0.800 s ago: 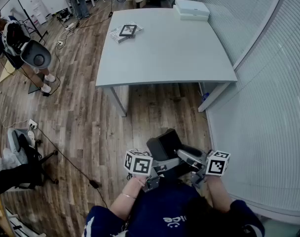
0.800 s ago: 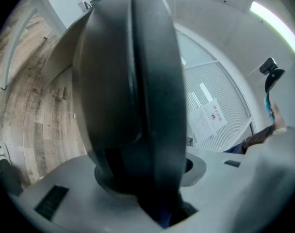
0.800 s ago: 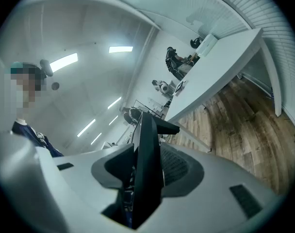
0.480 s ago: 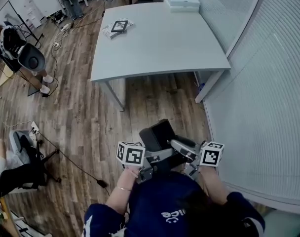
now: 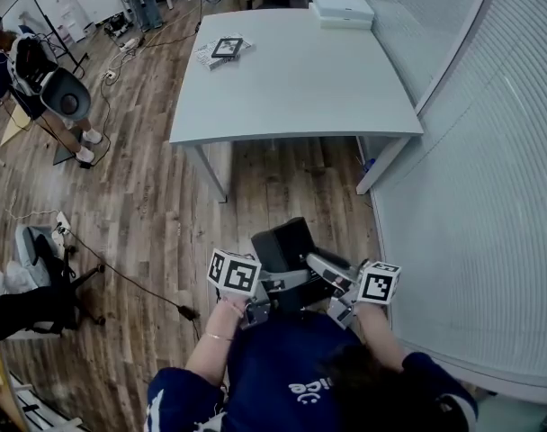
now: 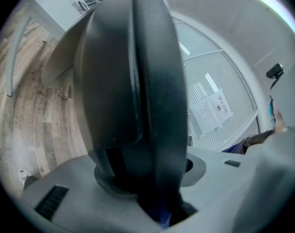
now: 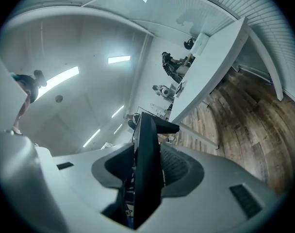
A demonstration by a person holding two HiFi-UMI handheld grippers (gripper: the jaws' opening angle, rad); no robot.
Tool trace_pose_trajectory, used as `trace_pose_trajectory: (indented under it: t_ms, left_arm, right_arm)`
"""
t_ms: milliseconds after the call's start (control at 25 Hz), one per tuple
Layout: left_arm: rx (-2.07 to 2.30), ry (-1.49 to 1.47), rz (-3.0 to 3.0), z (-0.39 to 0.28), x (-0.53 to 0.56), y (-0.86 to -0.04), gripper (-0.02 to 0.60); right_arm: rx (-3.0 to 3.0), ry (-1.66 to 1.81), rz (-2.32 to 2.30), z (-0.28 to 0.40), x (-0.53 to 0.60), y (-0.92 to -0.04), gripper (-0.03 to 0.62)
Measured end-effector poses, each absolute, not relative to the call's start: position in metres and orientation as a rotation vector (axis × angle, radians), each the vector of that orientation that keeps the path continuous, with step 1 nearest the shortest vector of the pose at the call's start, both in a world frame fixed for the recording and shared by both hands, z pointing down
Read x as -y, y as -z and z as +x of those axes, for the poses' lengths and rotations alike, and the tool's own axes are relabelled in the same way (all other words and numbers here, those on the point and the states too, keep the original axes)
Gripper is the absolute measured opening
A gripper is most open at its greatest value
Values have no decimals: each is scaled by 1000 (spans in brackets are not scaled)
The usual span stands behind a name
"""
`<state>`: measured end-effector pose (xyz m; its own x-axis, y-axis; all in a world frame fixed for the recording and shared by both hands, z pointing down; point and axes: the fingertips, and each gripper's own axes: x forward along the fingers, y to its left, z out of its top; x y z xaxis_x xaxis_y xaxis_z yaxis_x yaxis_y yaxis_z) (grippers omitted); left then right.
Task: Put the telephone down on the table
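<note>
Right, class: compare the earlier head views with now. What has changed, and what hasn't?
The left gripper and right gripper carried the telephone slightly up-left in the head view. Nothing grasped or released: both stay clamped on it, short of the table.

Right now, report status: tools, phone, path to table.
Left tool, right tool: both shut on phone. Phone held over floor, short of table. Card and boxes at table's far end only.

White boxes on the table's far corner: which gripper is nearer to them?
Right. The right gripper is roughly in line with the white boxes across the table; the left gripper is further to the left. Both hold the telephone.
</note>
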<state>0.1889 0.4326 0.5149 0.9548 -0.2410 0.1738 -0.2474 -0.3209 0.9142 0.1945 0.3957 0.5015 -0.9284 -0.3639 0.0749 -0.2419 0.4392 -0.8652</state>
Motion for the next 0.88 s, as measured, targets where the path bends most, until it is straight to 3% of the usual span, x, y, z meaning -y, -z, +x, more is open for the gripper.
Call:
trace_pose_trajectory:
  t_ms: [440,880]
  left_arm:
    - [278,-89,1845,186,-381,-537,167]
    - [144,-195,1875,115,-296,-542,167]
  right_arm:
    - [-2474,1593,-649,194,-345,-529,176]
    - [-2465,1592,-787,131,-262,-539,176]
